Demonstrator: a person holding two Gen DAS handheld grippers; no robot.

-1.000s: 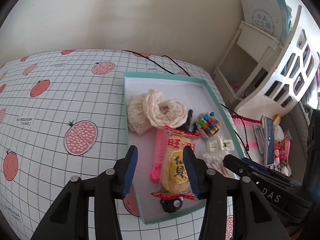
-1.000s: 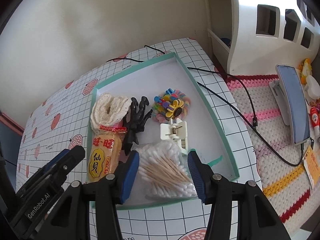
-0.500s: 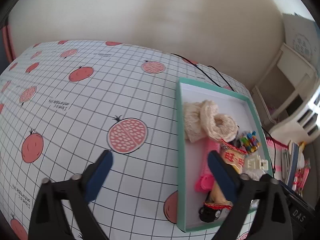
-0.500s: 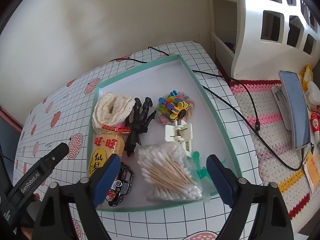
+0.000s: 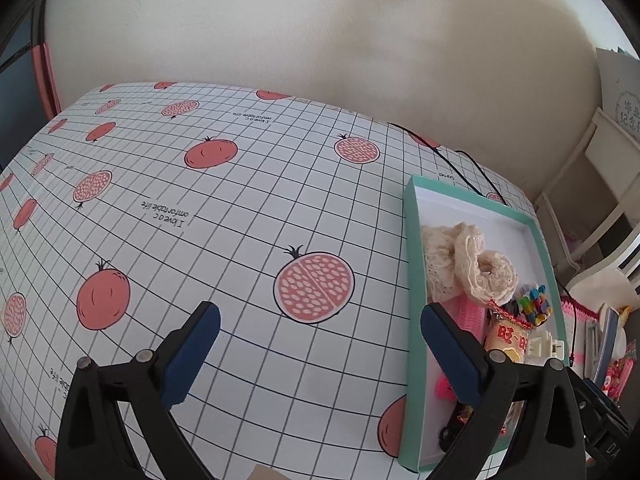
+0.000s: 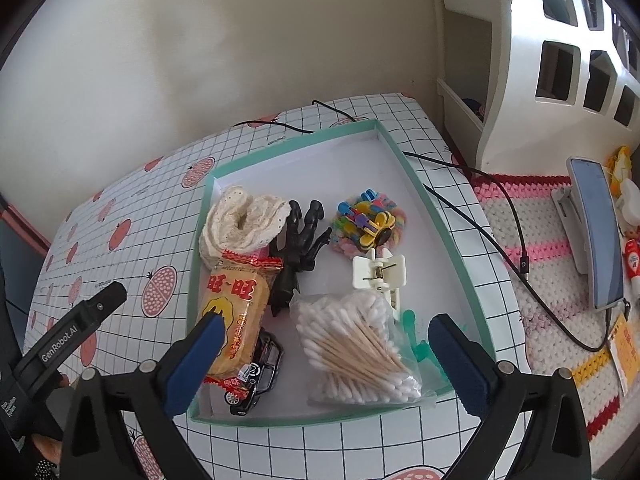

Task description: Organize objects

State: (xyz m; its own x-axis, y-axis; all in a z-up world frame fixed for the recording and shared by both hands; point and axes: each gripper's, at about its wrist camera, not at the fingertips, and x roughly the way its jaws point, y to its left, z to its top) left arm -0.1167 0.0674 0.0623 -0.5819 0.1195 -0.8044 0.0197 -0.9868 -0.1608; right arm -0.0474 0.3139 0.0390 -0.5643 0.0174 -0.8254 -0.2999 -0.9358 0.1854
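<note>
While the left gripper (image 5: 320,344) hangs over the pomegranate-print desk (image 5: 240,208), its jaws, which have just been opening, stand wide with nothing between them; the teal tray (image 5: 408,264) lies to its right, lace (image 5: 468,260) and a snack packet (image 5: 510,340) inside

From the right wrist, the right gripper (image 6: 326,356) is spread just as wide and empty after opening, above the bag of cotton swabs (image 6: 356,348) in the tray (image 6: 432,208), beside a toy car (image 6: 260,372), black hand model (image 6: 298,248), white clip (image 6: 380,272) and colourful clips (image 6: 368,220)
</note>
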